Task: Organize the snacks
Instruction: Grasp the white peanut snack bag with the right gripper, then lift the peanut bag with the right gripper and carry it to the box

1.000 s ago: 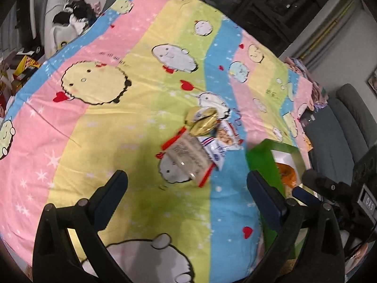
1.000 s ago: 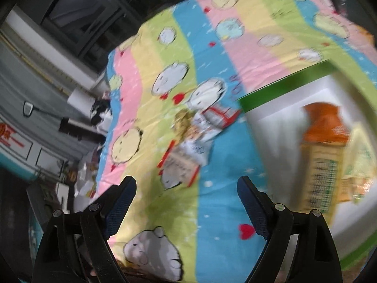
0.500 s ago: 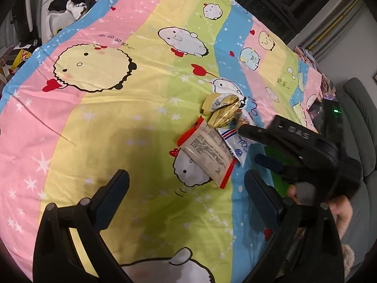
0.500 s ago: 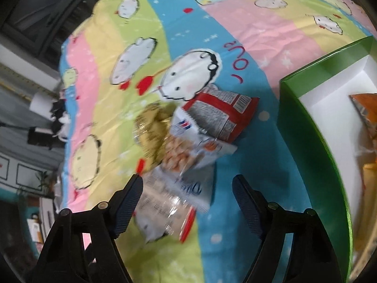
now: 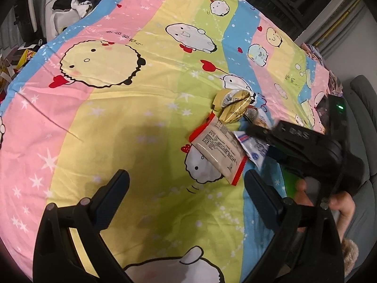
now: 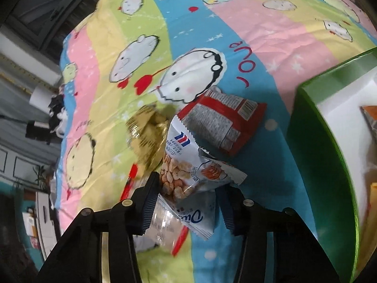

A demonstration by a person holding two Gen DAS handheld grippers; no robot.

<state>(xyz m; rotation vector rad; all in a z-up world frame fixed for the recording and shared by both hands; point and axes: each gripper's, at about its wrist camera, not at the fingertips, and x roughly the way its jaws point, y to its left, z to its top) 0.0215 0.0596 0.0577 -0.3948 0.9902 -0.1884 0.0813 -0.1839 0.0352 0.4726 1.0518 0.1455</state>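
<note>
A small pile of snack packets lies on the cartoon bedsheet. It holds a gold packet, a beige packet with red ends, a red packet and a white-blue packet. My right gripper is down in the pile. Its jaws are closing, and the pads press the crumpled white peanut packet between them. In the left wrist view the right gripper reaches in from the right. My left gripper hovers open over the sheet in front of the pile, with nothing between its fingers.
A green box with a white inside stands to the right of the pile and holds an orange packet. A hand holds the right gripper. A grey sofa is at the far right, clutter beyond the sheet's far left edge.
The right gripper swung away from the green box, came down onto the pile and narrowed its jaws around the peanut packet. The left gripper sank a little closer to the sheet.
</note>
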